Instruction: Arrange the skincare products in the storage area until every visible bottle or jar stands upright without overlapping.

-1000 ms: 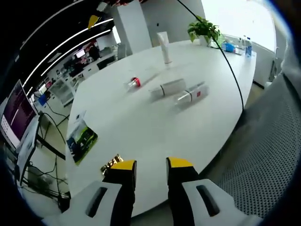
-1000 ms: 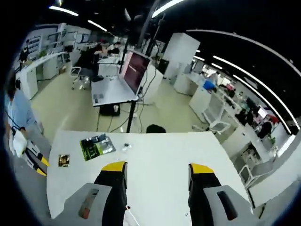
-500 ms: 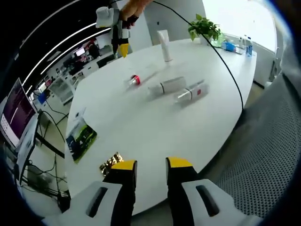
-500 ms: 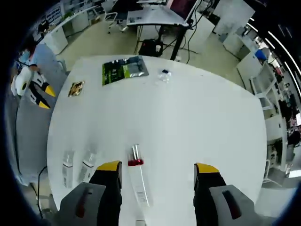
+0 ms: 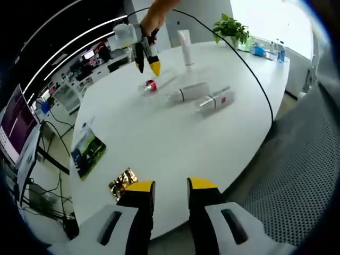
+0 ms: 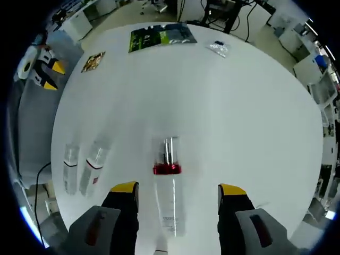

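- In the right gripper view, the clear cylindrical bottle with a red collar [image 6: 169, 186] lies flat on the round white table [image 6: 228, 106], in the lower centre of the frame, directly ahead of my right gripper [image 6: 178, 192].
- Its long axis runs parallel to the jaws; the red collar and pump end point toward the top of the frame.
- The right gripper's jaws stand wide apart, one on each side of the bottle, holding nothing. I cannot tell whether they are at table height.
- The right gripper is much the nearer. My left gripper [image 5: 170, 188] sits at the table's near edge, jaws slightly parted and empty, well apart from the bottle.
- Two clear bottles with white caps [image 6: 82, 167] lie flat at lower left.
- One white tube [image 5: 185, 48] stands upright at upper centre of the left gripper view.
- Surroundings: open office with desks.
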`<state>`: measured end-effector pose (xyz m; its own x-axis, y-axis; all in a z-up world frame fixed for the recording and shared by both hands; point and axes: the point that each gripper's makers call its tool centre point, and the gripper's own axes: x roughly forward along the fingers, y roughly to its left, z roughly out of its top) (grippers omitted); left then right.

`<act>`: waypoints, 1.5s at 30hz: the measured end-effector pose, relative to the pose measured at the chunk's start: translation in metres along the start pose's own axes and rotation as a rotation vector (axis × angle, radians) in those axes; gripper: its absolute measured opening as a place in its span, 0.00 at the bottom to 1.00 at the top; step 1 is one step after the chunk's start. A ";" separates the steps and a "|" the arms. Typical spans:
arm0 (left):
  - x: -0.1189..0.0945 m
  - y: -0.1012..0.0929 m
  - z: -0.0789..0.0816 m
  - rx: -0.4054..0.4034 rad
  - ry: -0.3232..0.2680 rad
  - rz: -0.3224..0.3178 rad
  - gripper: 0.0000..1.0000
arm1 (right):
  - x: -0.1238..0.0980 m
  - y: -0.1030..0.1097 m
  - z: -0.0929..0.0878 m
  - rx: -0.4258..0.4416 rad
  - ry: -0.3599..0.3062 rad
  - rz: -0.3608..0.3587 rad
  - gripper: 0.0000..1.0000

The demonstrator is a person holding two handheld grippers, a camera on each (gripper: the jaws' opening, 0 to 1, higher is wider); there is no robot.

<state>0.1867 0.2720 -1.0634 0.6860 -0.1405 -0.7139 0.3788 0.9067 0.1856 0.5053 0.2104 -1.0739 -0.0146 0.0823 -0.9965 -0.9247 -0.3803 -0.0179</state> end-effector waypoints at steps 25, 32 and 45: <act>0.002 -0.003 -0.007 -0.011 0.036 -0.020 0.18 | 0.036 0.008 -0.022 -0.011 0.074 0.030 0.23; 0.002 -0.003 -0.008 -0.011 0.038 -0.018 0.18 | 0.036 0.002 -0.025 0.021 0.049 -0.009 0.21; 0.002 -0.002 -0.006 -0.008 0.032 -0.012 0.18 | 0.015 0.004 -0.014 0.098 -0.064 -0.120 0.20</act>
<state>0.1832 0.2725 -1.0690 0.6610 -0.1386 -0.7375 0.3820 0.9081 0.1717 0.5063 0.1973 -1.0903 0.0765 0.1818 -0.9804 -0.9539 -0.2729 -0.1250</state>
